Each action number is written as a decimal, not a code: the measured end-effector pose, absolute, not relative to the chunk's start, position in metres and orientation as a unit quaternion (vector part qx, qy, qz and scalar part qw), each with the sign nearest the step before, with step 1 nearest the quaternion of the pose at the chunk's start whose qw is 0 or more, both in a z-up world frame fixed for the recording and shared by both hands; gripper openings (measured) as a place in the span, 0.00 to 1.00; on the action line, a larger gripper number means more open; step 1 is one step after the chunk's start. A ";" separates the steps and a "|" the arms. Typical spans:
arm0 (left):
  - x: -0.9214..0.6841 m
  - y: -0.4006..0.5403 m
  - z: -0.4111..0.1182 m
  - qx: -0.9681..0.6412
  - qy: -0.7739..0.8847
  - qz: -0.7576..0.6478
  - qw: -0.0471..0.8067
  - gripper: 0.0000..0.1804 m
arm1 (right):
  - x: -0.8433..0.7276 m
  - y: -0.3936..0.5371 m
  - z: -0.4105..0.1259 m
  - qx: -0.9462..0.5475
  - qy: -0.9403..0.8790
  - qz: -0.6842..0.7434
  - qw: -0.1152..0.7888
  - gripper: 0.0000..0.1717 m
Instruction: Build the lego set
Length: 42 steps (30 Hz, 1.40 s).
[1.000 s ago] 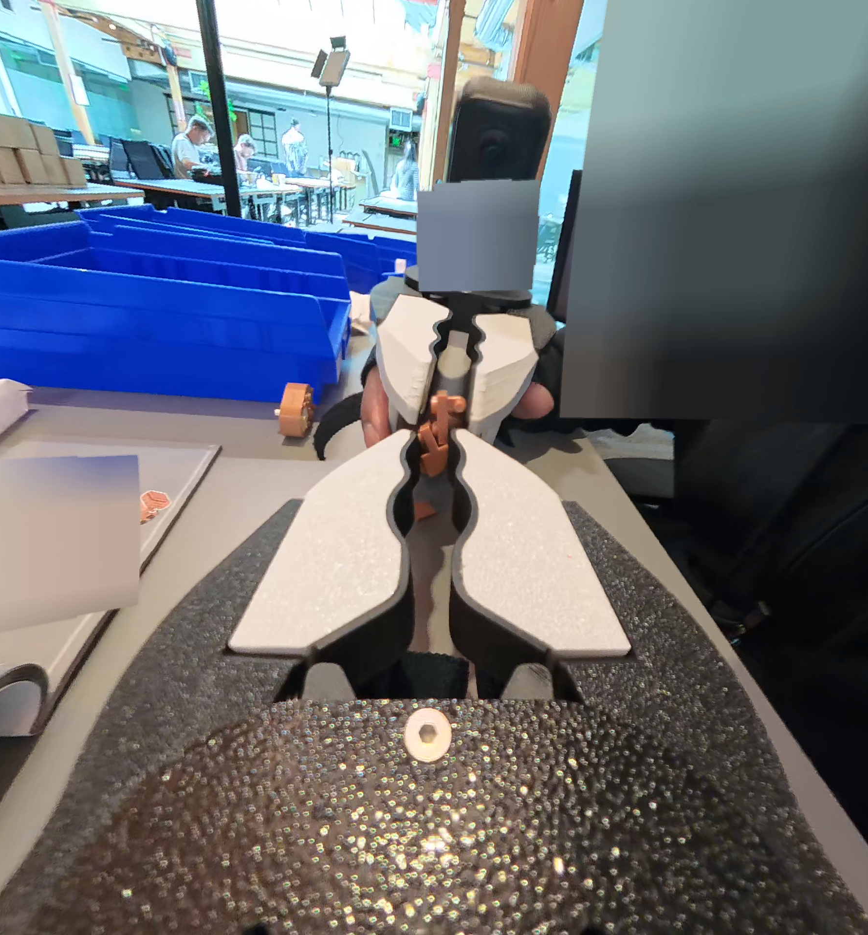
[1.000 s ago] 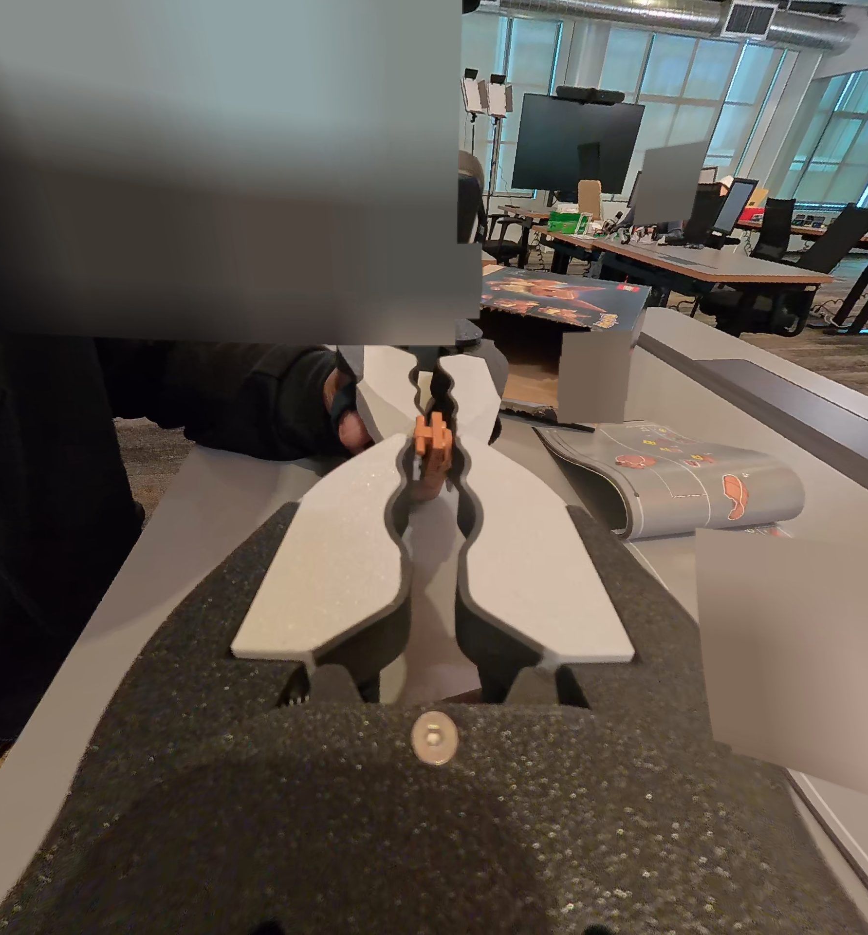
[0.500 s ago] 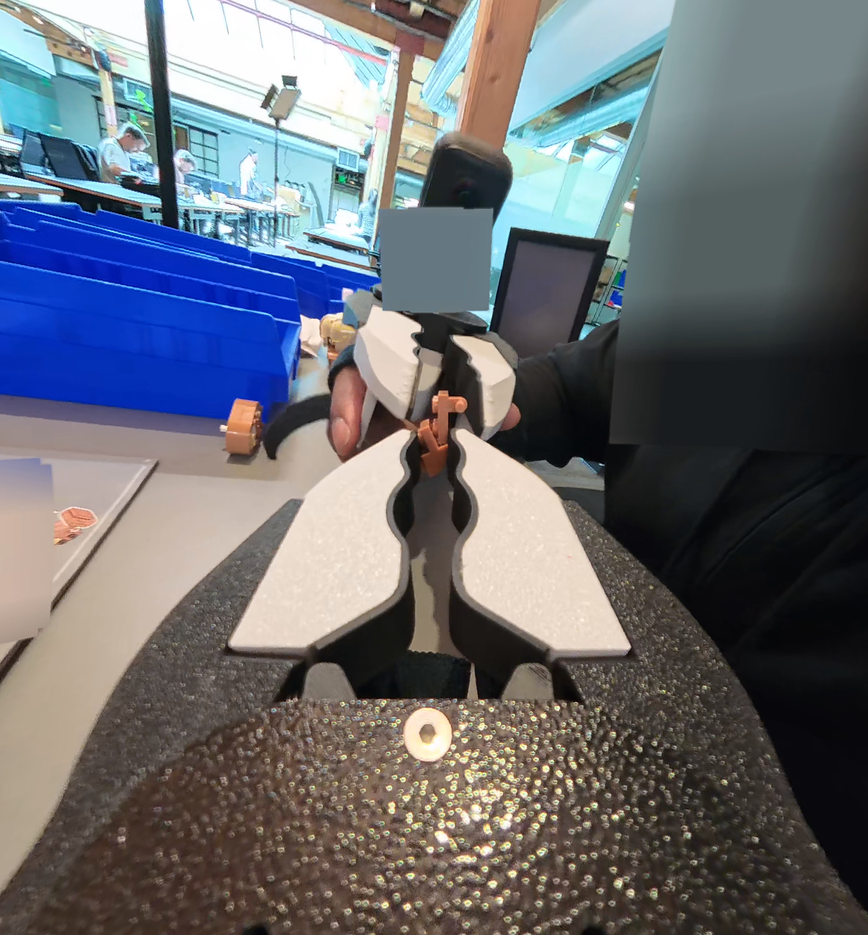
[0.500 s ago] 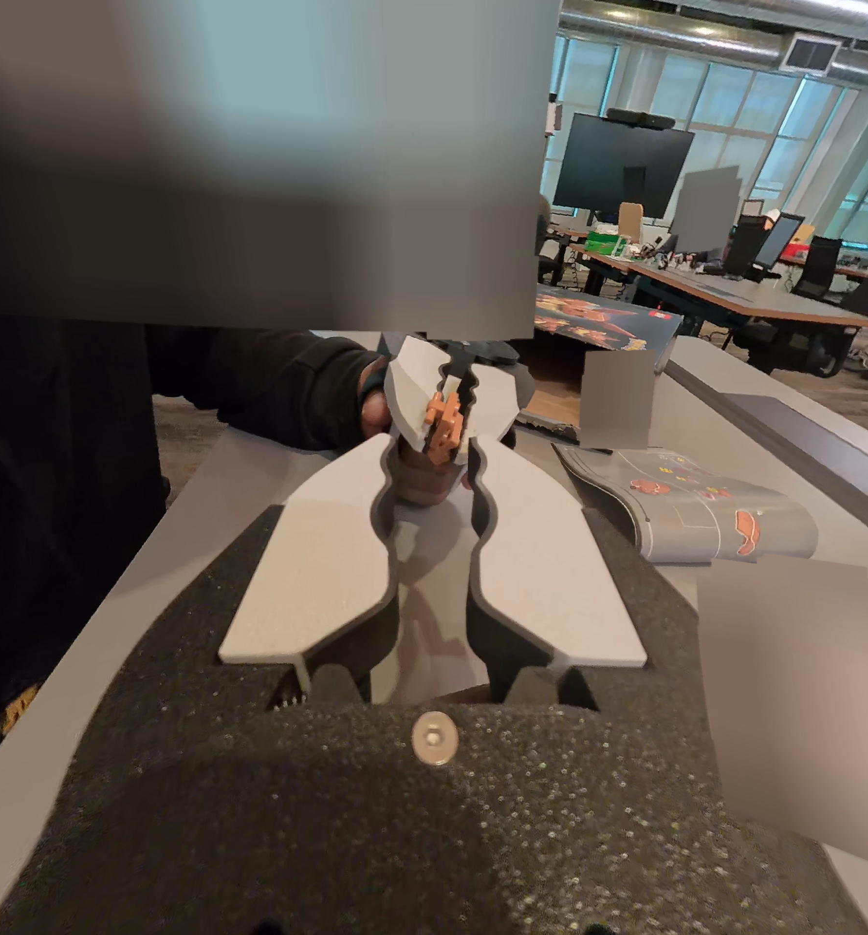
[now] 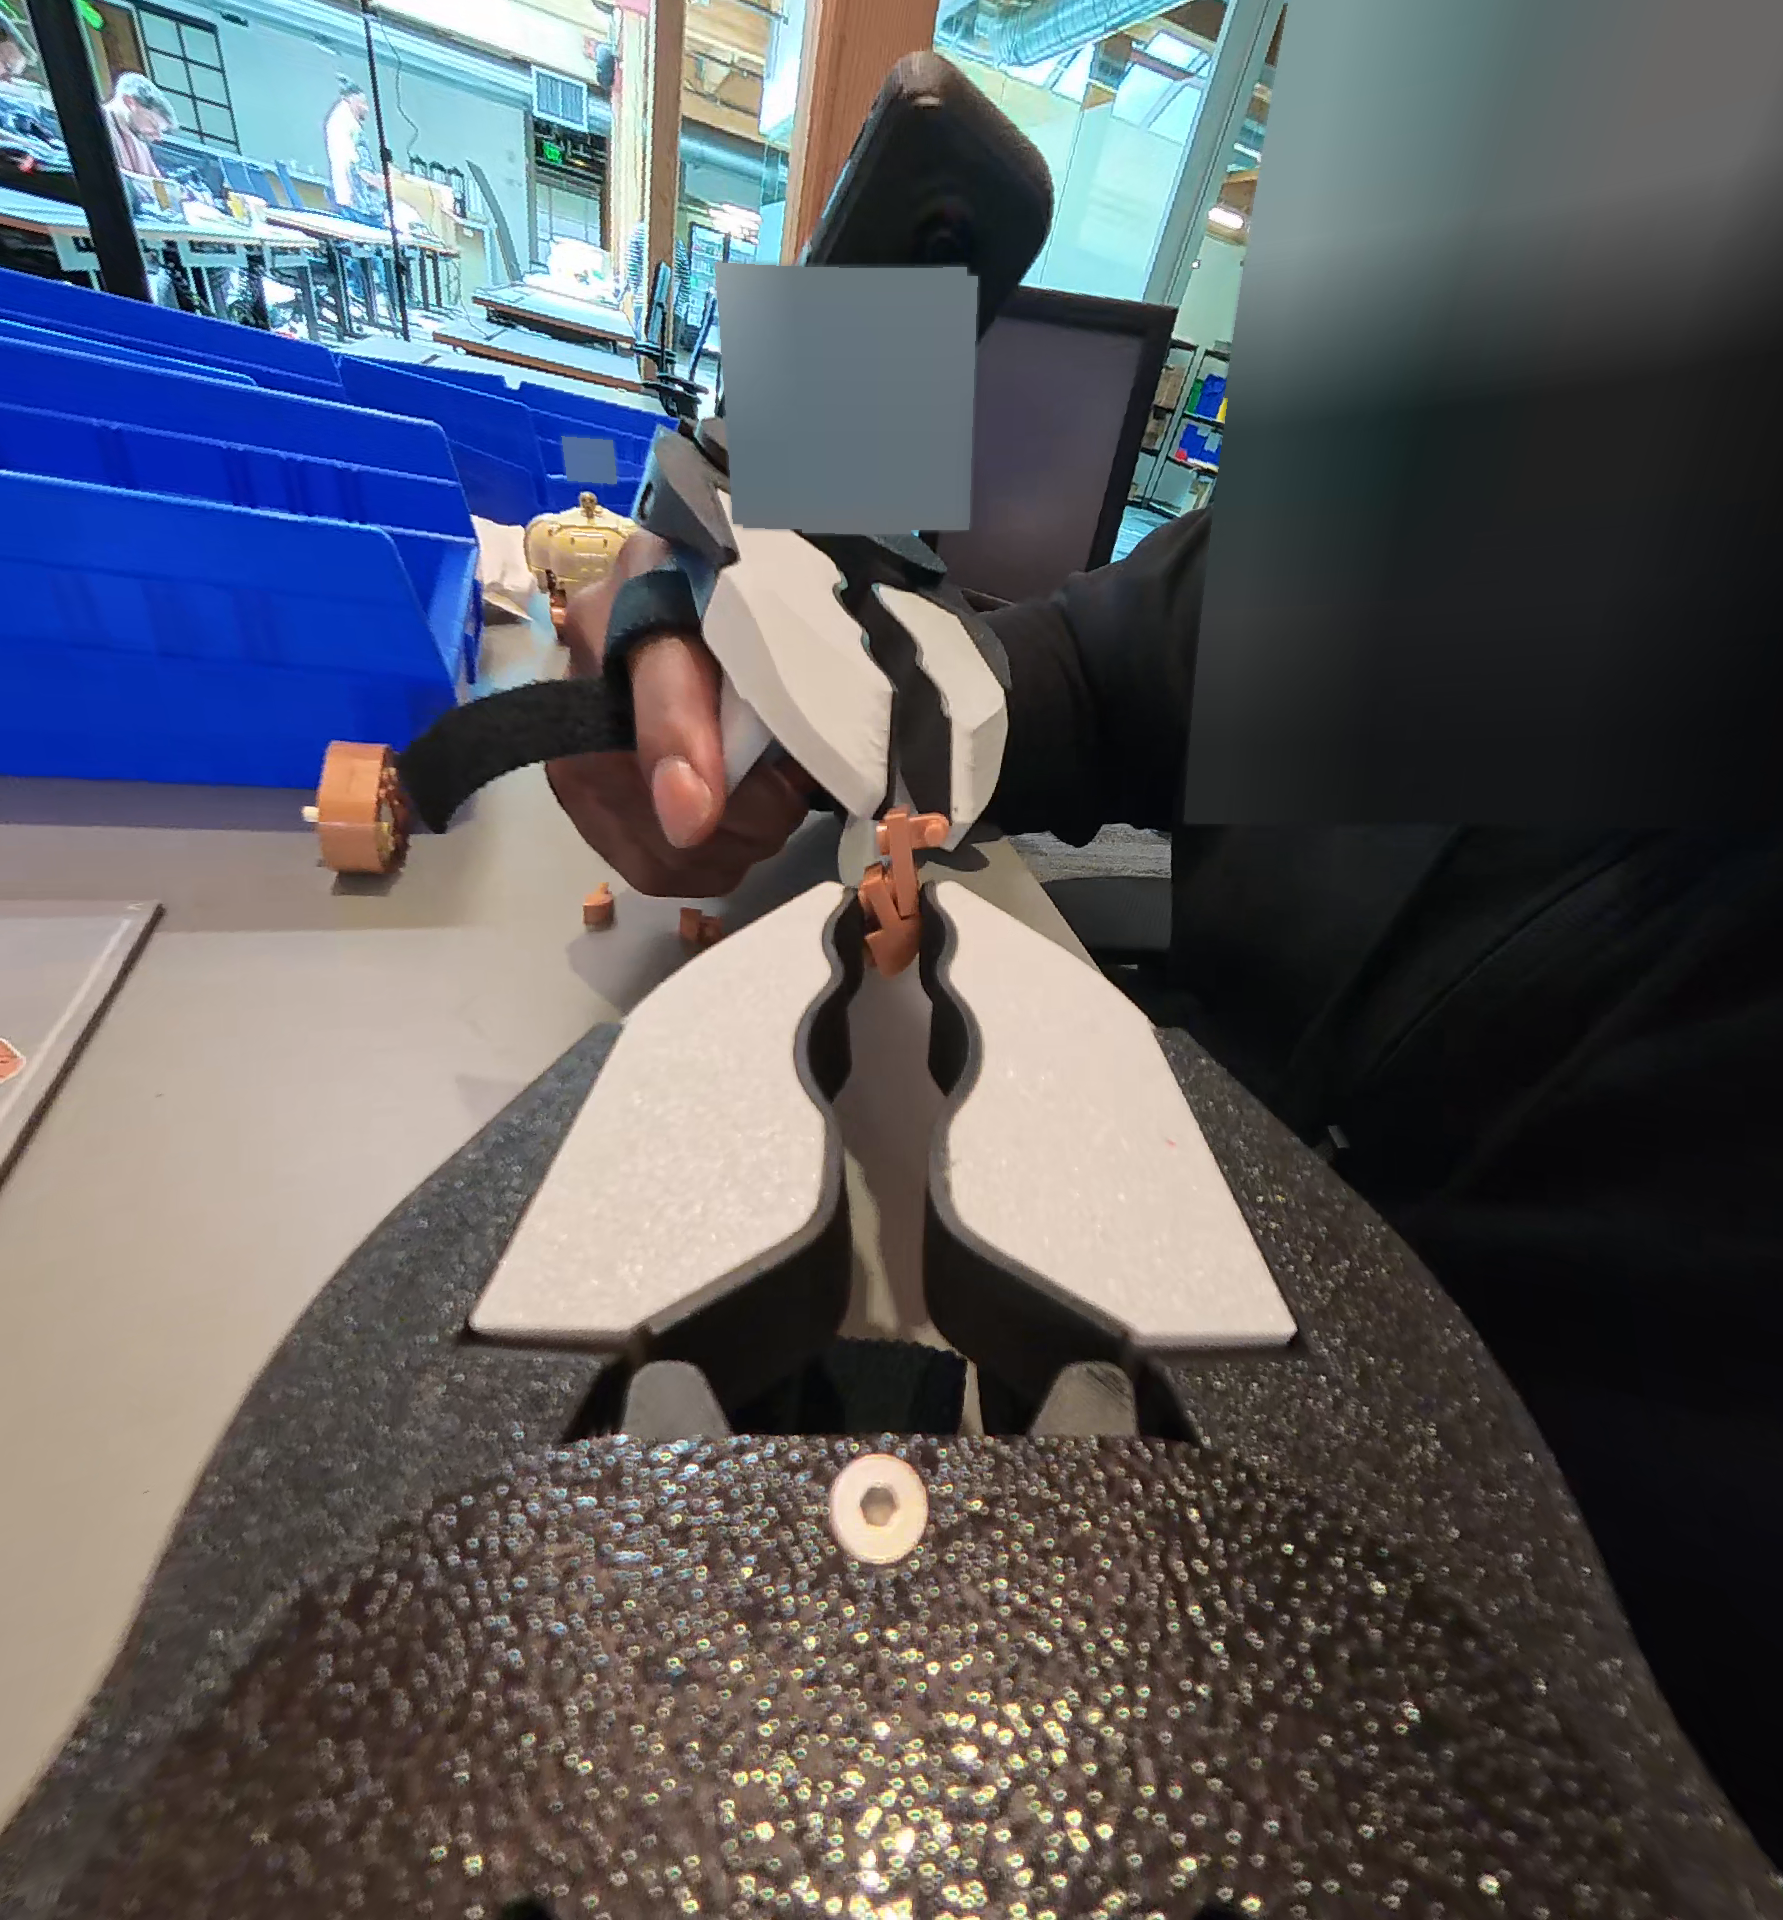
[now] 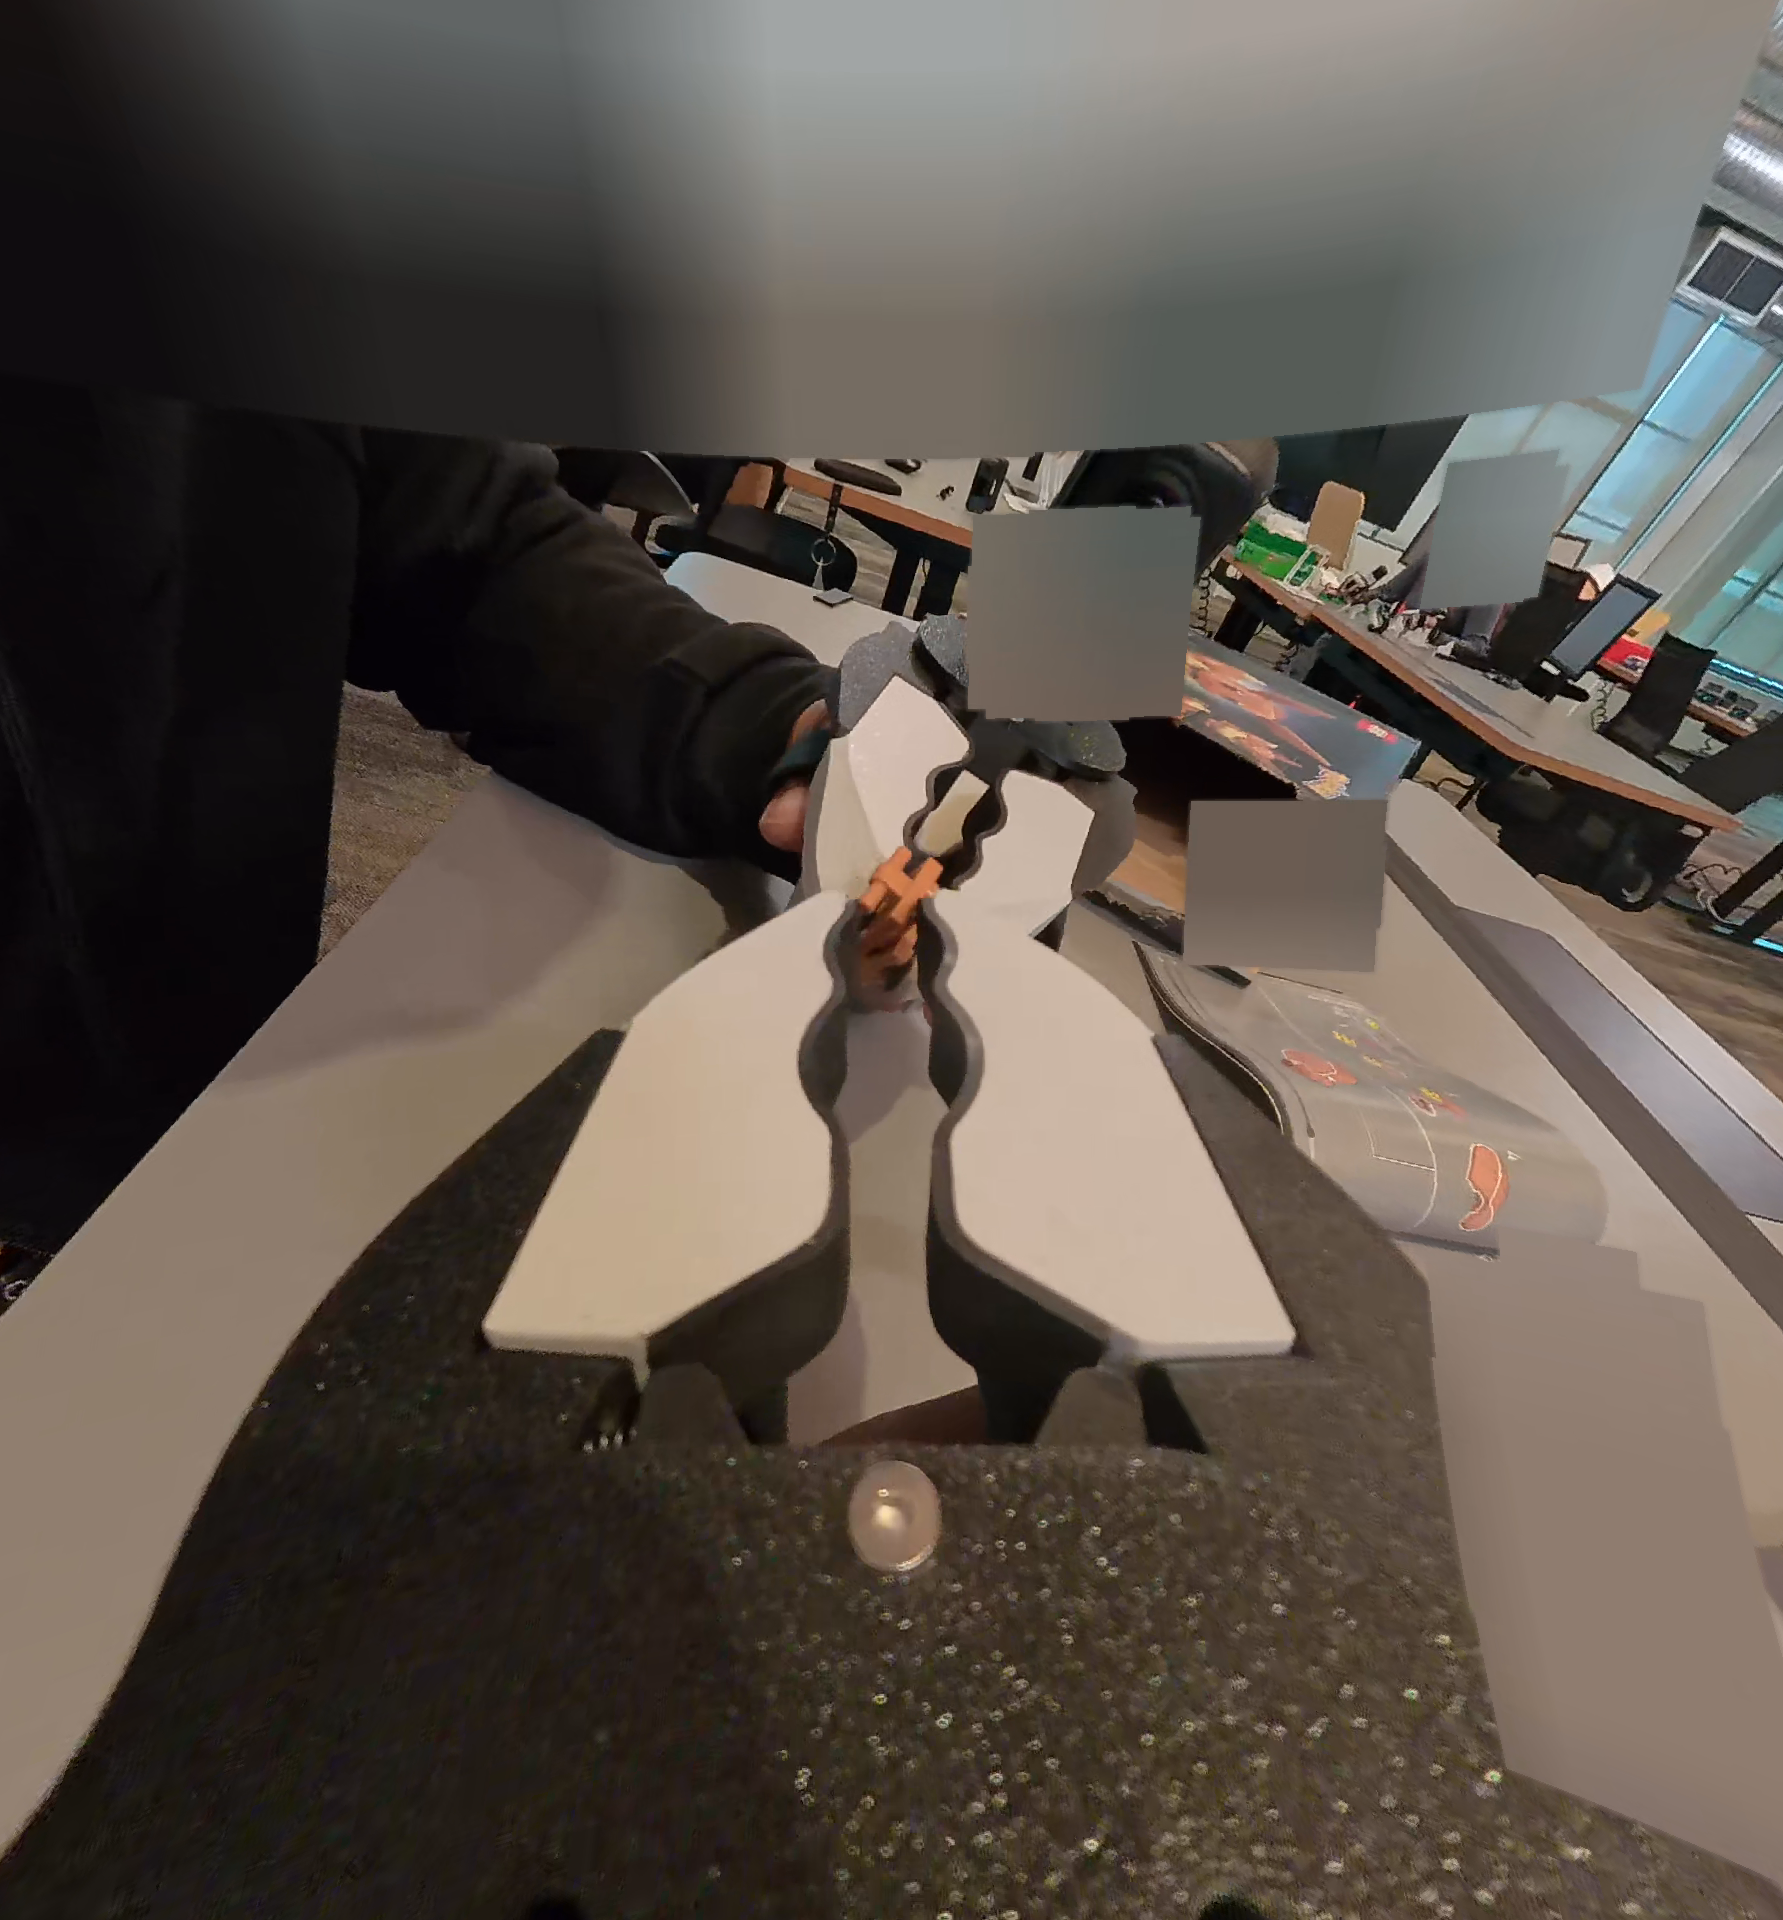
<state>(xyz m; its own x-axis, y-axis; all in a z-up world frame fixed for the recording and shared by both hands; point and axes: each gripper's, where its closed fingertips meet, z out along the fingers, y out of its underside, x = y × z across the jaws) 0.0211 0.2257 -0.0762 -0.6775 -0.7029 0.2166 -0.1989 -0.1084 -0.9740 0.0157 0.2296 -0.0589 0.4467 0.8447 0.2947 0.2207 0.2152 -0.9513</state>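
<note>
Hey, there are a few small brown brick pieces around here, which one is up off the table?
The brown brick assembly, pinched between the left gripper and the right gripper. The wheel-shaped piece and two small loose bits lie on the grey table.

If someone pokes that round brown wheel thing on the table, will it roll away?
Probably not straight away: the wheel seems to rest on its flat face, a pale peg sticking out sideways. Tipped onto its rim, it would likely roll across the smooth grey table. It looks small and plastic, so probably light.
</note>
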 end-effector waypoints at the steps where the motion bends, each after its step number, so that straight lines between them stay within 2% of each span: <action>1: 0.021 0.226 -0.076 -0.353 0.639 -0.655 0.193 0.05 | 0.016 0.230 -0.059 -0.576 -0.463 0.249 0.627 0.05; 7: 0.022 0.227 -0.078 -0.352 0.646 -0.646 0.203 0.05 | 0.016 0.230 -0.061 -0.577 -0.465 0.246 0.625 0.05; 18: 0.024 0.230 -0.076 -0.332 0.679 -0.592 0.281 0.05 | 0.016 0.234 -0.065 -0.586 -0.465 0.218 0.627 0.06; 28: 0.027 0.237 -0.075 -0.334 0.680 -0.569 0.322 0.05 | 0.017 0.236 -0.061 -0.600 -0.443 0.240 0.621 0.12; 34: 0.031 0.242 -0.077 -0.320 0.702 -0.503 0.390 0.05 | 0.018 0.239 -0.060 -0.618 -0.428 0.245 0.613 0.12; 42: 0.032 0.245 -0.080 -0.313 0.713 -0.469 0.416 0.05 | 0.016 0.240 -0.066 -0.630 -0.430 0.245 0.599 0.07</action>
